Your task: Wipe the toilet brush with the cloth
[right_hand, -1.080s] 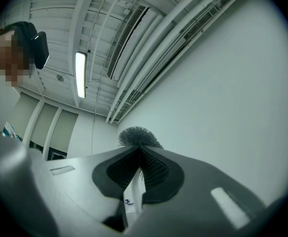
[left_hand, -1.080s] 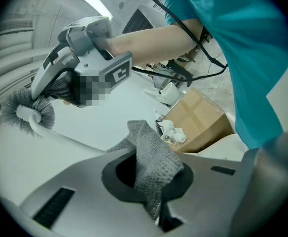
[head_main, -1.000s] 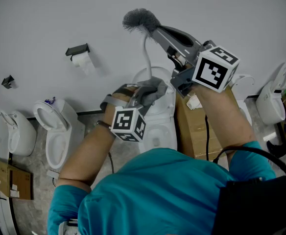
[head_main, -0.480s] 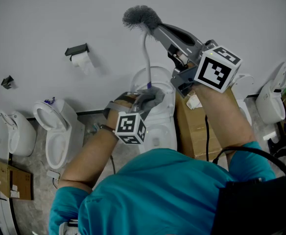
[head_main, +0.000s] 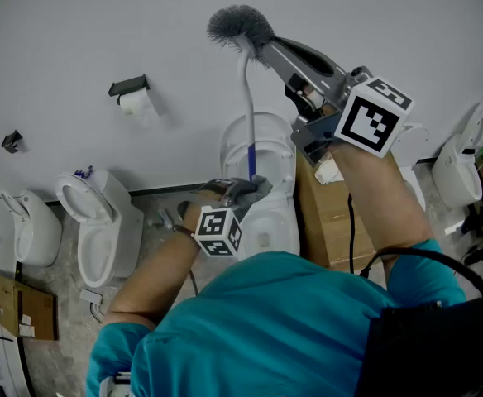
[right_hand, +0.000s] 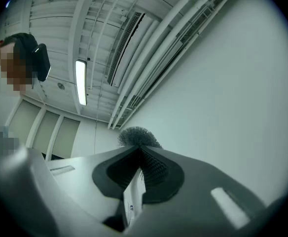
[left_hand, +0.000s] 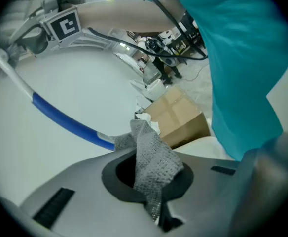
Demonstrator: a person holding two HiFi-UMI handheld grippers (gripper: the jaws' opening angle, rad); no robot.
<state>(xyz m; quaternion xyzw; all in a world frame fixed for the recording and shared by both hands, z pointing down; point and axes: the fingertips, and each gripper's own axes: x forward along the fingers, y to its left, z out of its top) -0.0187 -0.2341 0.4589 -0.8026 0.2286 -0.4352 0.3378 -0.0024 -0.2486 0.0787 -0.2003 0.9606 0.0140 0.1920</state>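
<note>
The toilet brush has a grey bristle head (head_main: 240,27) held high against the wall; its handle (head_main: 247,122) hangs down, white and then blue. My right gripper (head_main: 266,48) is shut on the brush just below the head, and the bristles (right_hand: 138,136) show past its jaw tips. My left gripper (head_main: 243,192) sits lower, shut on a grey cloth (head_main: 256,187) that is pressed against the blue part of the handle. In the left gripper view the cloth (left_hand: 154,157) sticks up between the jaws and touches the blue handle (left_hand: 65,120).
A white toilet (head_main: 266,222) stands right below the brush, with a cardboard box (head_main: 328,217) at its right. More toilets stand at the left (head_main: 101,230) and far right (head_main: 461,160). A toilet-paper holder (head_main: 130,89) hangs on the wall.
My left gripper has slid down along the handle with the cloth, and the blue part now shows above it. The right gripper and the brush head have stayed put.
</note>
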